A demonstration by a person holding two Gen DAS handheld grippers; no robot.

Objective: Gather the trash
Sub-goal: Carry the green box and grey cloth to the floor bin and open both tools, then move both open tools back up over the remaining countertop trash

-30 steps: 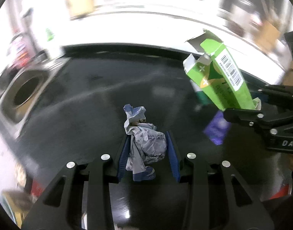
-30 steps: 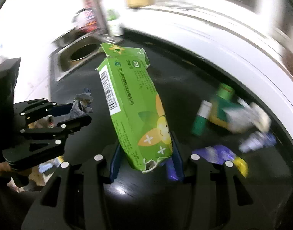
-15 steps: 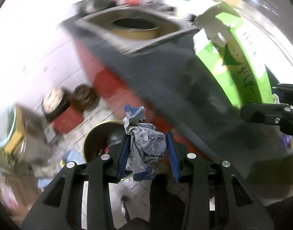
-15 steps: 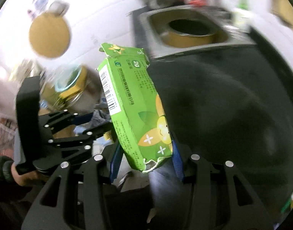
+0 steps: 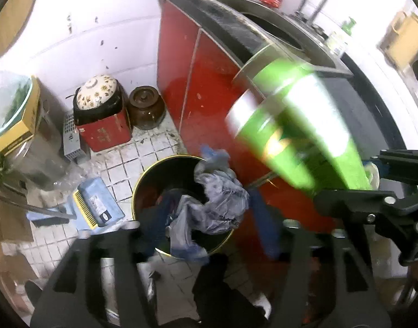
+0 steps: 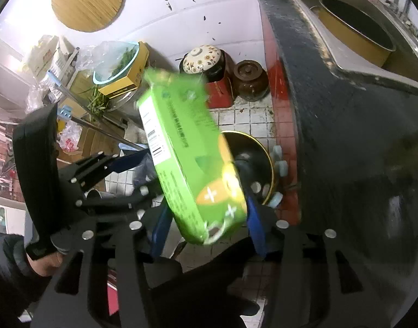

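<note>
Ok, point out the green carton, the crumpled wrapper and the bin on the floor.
green carton (image 6: 187, 164): right wrist view, on its broad printed face.
crumpled wrapper (image 5: 220, 199): left wrist view, on the wrinkled grey-blue middle.
bin (image 5: 143, 180): left wrist view, on its yellow rim, left side.

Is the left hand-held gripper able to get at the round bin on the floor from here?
Probably yes. The left hand-held gripper hangs right over the bin, jaws just opened, the crumpled wrapper loose between them. Nothing lies between it and the bin's mouth.
</note>
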